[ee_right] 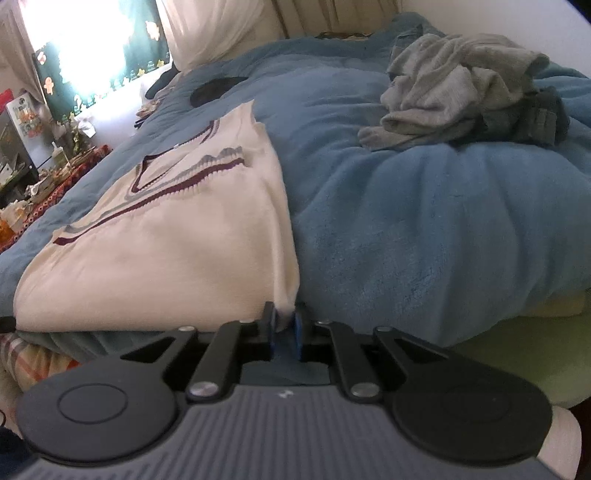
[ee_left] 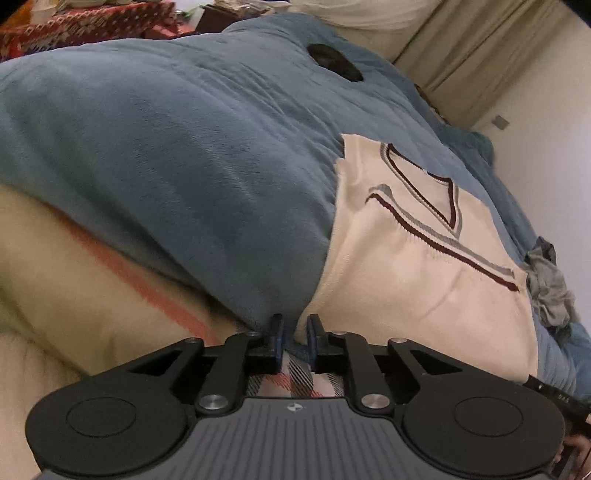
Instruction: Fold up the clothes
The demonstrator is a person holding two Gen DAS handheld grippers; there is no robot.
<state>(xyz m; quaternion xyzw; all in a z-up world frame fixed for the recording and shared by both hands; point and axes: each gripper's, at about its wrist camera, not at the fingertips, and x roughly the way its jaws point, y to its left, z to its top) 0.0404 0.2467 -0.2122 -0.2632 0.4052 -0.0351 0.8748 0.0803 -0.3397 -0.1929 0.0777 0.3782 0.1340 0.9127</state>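
A cream sweater (ee_left: 406, 277) with maroon and grey V stripes lies flat on a blue fleece blanket (ee_left: 184, 147). In the left wrist view my left gripper (ee_left: 295, 325) sits at the sweater's near left corner. Its jaws are almost together, with the corner's edge and a bunch of blue fabric pinched in the narrow gap. In the right wrist view the sweater (ee_right: 166, 258) spreads to the left. My right gripper (ee_right: 284, 321) is shut on its near right corner, and cream cloth shows between the blue pads.
A crumpled pile of grey and dark clothes (ee_right: 461, 85) lies on the blanket (ee_right: 406, 221) to the right of the sweater. A black round patch (ee_right: 218, 90) marks the blanket's far side. Plaid fabric (ee_left: 299, 380) shows below the bed's edge. A cluttered red-patterned table (ee_left: 74, 26) stands beyond.
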